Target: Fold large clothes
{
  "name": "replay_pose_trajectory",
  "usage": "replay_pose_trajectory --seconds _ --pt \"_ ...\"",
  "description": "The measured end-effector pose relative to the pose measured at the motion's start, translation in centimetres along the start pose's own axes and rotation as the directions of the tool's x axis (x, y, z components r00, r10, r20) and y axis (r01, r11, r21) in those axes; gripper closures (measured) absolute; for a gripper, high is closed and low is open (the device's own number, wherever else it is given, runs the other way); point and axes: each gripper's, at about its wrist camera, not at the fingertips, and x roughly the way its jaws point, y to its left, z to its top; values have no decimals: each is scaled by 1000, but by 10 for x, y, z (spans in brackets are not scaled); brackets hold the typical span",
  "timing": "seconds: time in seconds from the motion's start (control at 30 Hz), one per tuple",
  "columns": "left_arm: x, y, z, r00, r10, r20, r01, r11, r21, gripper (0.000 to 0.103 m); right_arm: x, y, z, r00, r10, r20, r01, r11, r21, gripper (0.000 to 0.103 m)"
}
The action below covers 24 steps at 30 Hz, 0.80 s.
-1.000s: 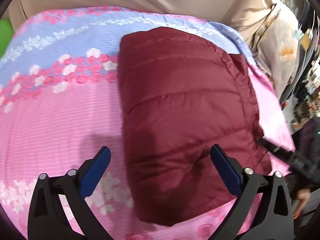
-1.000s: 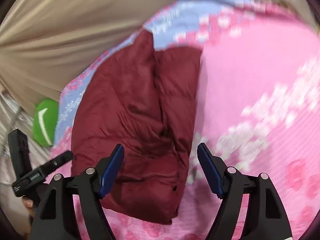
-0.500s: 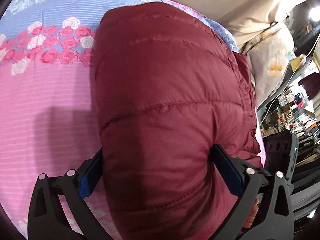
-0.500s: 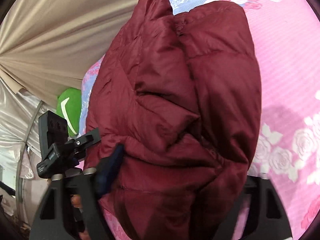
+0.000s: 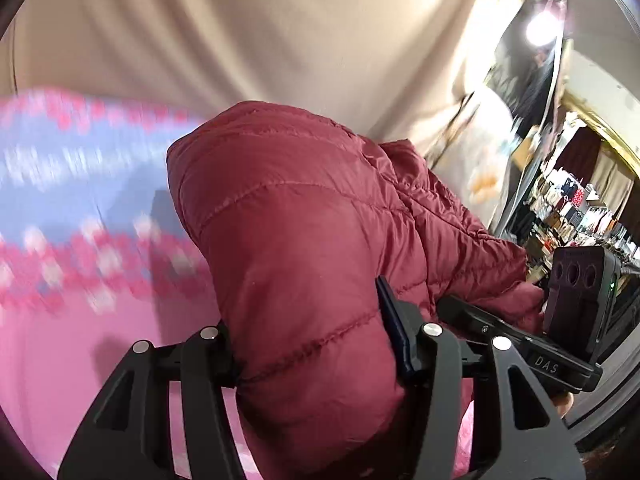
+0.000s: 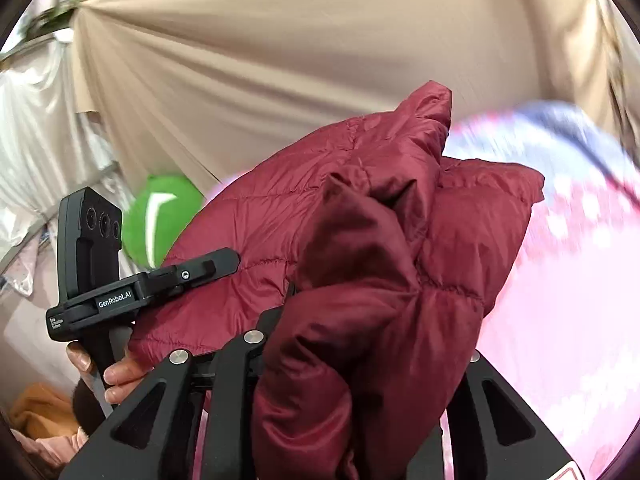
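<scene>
Both wrist views closely face the jacket (image 5: 304,240).

Pink bedsheet (image 5: 60,360) with blue band and rose rows spreads below and left of left tongs, blurred; same sheet (image 6: 580,320) lies right of right tongs. Beige curtain (image 5: 280,40) hangs ahead of both tongs, pleats gathered to upper left in right view. Green cushion (image 6: 168,216) with white mark sits left of right tongs. Cluttered shelves (image 5: 580,216) far right of left tongs; bright lamp (image 5: 540,30) above them. Orange cloth (image 6: 40,404) low left of right tongs.
</scene>
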Motion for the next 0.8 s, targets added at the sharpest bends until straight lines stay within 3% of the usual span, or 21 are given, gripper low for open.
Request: replay_pose_trajectory --seconds 0.17,0.37,0.57,0.7,0.73,0.8 --pt "-57 9 27 984 45 173 -59 995 79 51 7 55 33 992 69 105 -55 990 -127 78" --pt "-72 67 35 964 129 234 -144 989 47 50 73 80 47 984 158 82 -145 978 -150 78" --pt "-33 148 10 952 244 185 -244 969 -19 50 171 69 21 987 158 -33 -161 983 -84 77" --pt "5 194 -23 947 312 81 -303 948 -100 45 235 51 -14 983 112 -147 -115 993 -7 72" --pt "15 205 -33 945 325 39 -318 940 -123 41 246 42 -26 977 107 -185 -105 994 23 69" --pt "14 211 -47 942 335 32 -329 937 -117 34 251 29 -43 970 108 -216 -96 993 67 58"
